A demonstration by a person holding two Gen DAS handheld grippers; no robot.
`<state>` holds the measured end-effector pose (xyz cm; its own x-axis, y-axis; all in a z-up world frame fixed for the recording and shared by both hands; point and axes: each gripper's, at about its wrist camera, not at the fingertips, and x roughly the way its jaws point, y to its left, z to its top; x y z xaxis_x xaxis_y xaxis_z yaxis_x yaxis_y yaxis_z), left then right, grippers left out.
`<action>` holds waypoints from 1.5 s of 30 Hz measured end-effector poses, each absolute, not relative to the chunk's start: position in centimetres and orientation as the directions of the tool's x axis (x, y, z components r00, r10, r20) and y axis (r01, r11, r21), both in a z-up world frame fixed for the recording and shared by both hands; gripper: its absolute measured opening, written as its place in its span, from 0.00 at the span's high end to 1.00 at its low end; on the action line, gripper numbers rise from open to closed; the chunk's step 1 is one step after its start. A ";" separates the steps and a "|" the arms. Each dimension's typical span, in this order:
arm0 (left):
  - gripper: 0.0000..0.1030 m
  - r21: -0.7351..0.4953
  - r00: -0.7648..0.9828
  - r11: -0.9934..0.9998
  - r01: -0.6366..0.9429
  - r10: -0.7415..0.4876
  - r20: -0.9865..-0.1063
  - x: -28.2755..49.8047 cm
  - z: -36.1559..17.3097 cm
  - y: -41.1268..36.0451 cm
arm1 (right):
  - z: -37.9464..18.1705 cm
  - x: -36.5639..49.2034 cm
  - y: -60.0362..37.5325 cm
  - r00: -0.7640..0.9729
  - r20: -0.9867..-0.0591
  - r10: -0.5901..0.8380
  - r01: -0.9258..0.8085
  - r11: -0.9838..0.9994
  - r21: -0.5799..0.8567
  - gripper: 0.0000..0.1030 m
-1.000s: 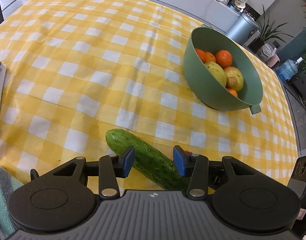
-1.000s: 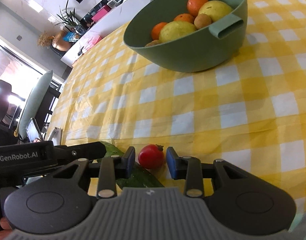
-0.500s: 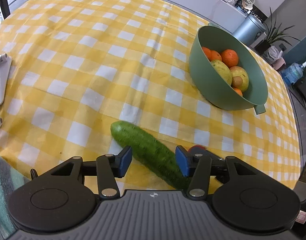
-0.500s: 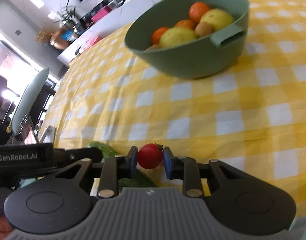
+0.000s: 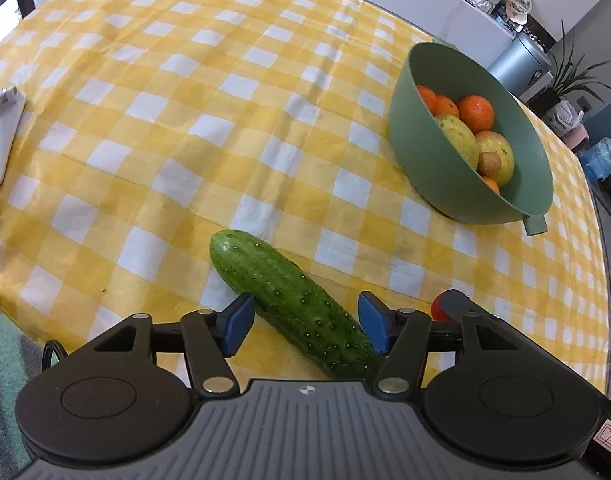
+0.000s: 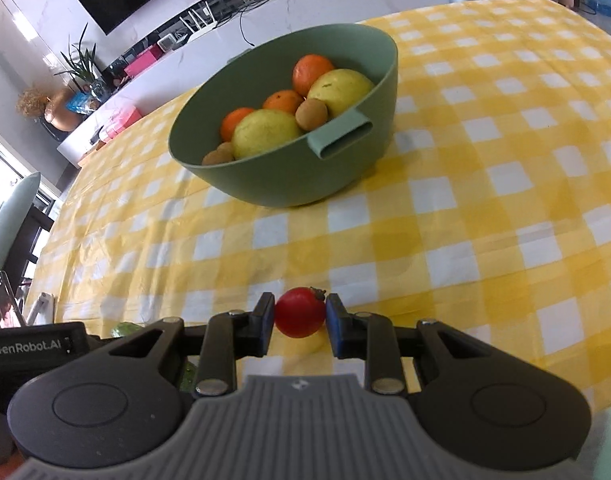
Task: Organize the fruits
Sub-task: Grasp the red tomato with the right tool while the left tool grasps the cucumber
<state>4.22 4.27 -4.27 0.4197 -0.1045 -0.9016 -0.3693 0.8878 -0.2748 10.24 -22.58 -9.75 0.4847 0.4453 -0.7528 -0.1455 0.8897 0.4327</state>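
Note:
A green cucumber (image 5: 289,300) lies on the yellow checked cloth between the jaws of my left gripper (image 5: 304,323). Those jaws are opening, and the blue pads (image 5: 237,322) stand off the cucumber's sides. My right gripper (image 6: 299,314) is shut on a small red tomato (image 6: 300,312), held just over the cloth. In the left wrist view a sliver of the tomato (image 5: 436,312) shows behind a right gripper finger (image 5: 453,304). Beyond stands a green bowl (image 6: 285,188) (image 5: 465,196) holding oranges, yellow-green fruits and small brown ones.
A white flat object (image 5: 1,132) lies at the cloth's left edge. The table's rounded edge (image 5: 601,280) falls off at the right. A pale green chair (image 6: 9,220) stands beside the table. The left gripper's body (image 6: 29,346) sits close to my right gripper.
The left jaws have spread wider around the cucumber. The right jaws have shut on the tomato, and the right gripper has tipped up, so the bowl sits lower in its view.

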 end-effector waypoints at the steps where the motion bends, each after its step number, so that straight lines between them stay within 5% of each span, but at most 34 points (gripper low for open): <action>1: 0.33 -0.273 0.420 0.891 -0.364 -0.104 -0.901 4.4 -4.2 4.1 | -9.8 10.3 -22.6 0.483 -0.753 0.446 -0.143 0.889 0.435 0.77; 12: 0.42 -0.181 0.475 0.957 -0.229 -0.053 -0.878 5.9 -3.1 0.9 | -10.2 10.4 -22.8 0.472 -0.749 0.465 -0.125 0.876 0.466 0.76; 19: 0.31 -0.213 0.446 0.913 -0.349 -0.039 -0.894 5.0 -2.7 2.5 | -10.3 10.5 -23.0 0.468 -0.743 0.479 -0.126 0.868 0.480 0.76; 33: 0.28 -0.371 0.389 0.738 -0.563 -0.160 -0.907 5.1 -5.5 4.9 | -10.2 10.3 -23.1 0.464 -0.733 0.498 -0.136 0.857 0.496 0.75; 45: 0.30 -0.238 0.352 0.790 -0.565 -0.030 -0.936 7.2 -6.3 1.2 | -10.4 10.7 -22.8 0.461 -0.741 0.488 -0.134 0.864 0.486 0.75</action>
